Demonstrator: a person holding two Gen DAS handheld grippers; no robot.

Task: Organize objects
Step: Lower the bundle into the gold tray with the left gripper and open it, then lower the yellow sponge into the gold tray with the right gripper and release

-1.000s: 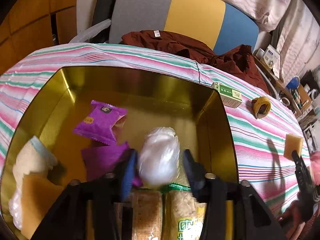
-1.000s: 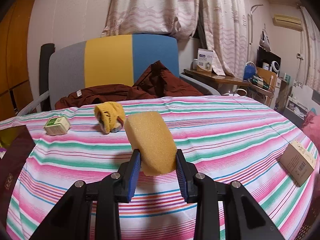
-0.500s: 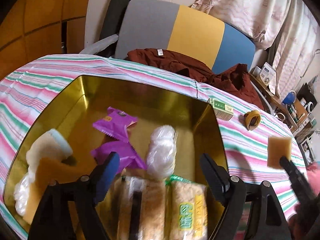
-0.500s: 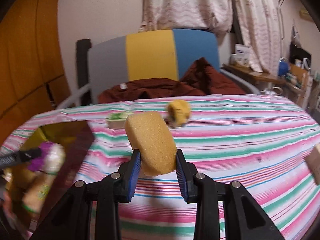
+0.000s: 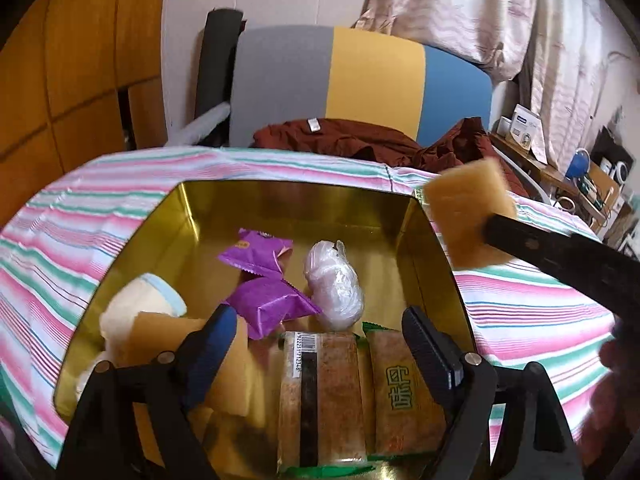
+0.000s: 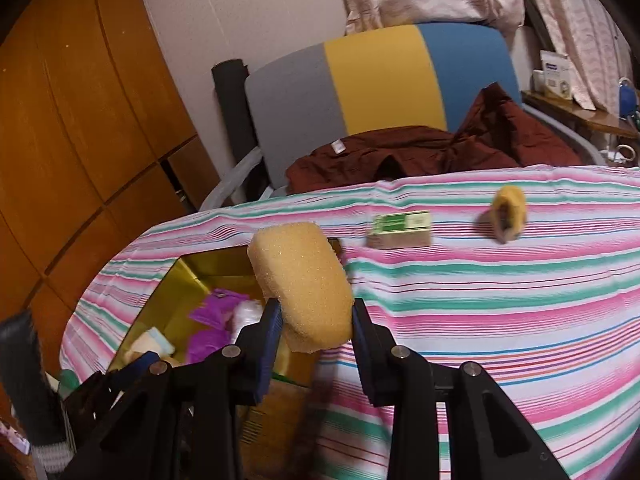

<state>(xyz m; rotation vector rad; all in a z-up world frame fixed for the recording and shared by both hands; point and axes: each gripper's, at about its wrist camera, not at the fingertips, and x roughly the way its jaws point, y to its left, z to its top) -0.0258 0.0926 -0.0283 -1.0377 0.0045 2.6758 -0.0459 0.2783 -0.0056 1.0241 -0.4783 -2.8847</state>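
Observation:
A gold tin [image 5: 280, 200] on the striped tablecloth holds two purple snack packets [image 5: 268, 300], a clear-wrapped white bundle [image 5: 334, 284], rice-cracker packs [image 5: 360, 392], a white roll [image 5: 136, 300] and a tan sponge. My left gripper [image 5: 320, 340] is open and empty above the tin's near side. My right gripper [image 6: 314, 332] is shut on a yellow sponge [image 6: 304, 280] and holds it in the air at the tin's [image 6: 192, 276] right edge. The sponge also shows in the left wrist view [image 5: 468, 216].
A green-and-white small box [image 6: 400, 228] and a yellow knitted item [image 6: 508, 212] lie on the cloth [image 6: 500, 300] to the right of the tin. A chair with a dark red garment [image 6: 420, 152] stands behind the table. A wooden wall is at the left.
My left gripper has opened, let go of the white bundle in the tin and drawn back. My right gripper has carried the sponge leftward to the tin's edge.

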